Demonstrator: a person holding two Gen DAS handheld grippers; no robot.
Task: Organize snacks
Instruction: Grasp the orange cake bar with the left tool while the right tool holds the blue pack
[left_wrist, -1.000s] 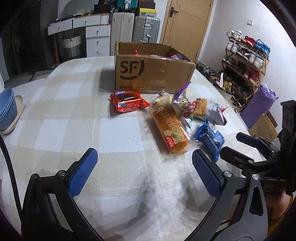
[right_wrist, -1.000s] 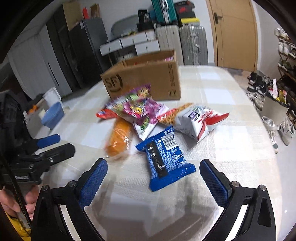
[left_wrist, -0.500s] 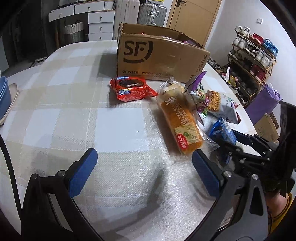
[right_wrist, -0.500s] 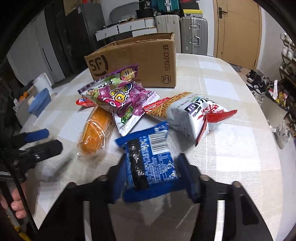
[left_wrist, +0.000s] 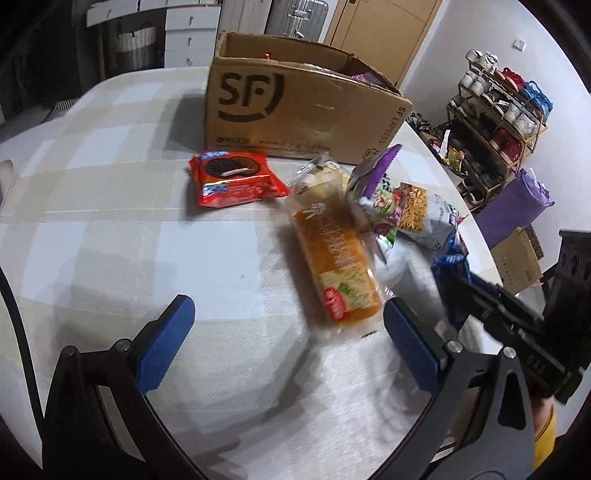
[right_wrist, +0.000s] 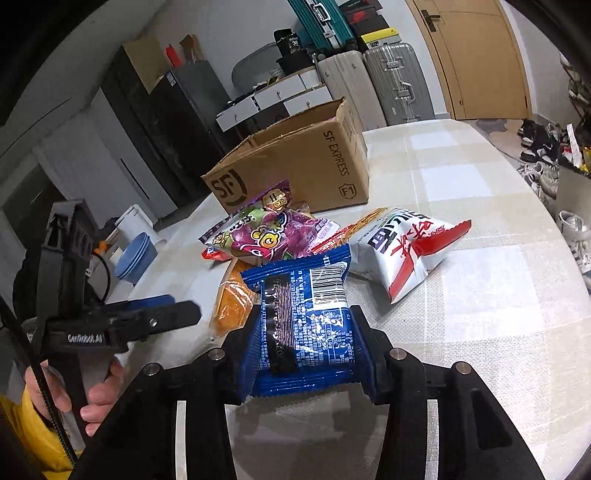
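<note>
At lower centre, the right gripper clamps a blue snack packet; the left gripper hangs wide apart over the counter.

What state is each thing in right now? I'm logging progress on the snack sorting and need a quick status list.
right gripper: shut on the blue packet.
blue packet: clamped between the pads, seam side up.
left gripper: open, empty, over the tablecloth.
cardboard box: open on top, some snacks inside.
orange bread pack: lying flat, untouched.
red cookie pack: flat beside the box.
purple candy bag: resting on other snacks.
white chip bag: sealed, lying on the table.
</note>
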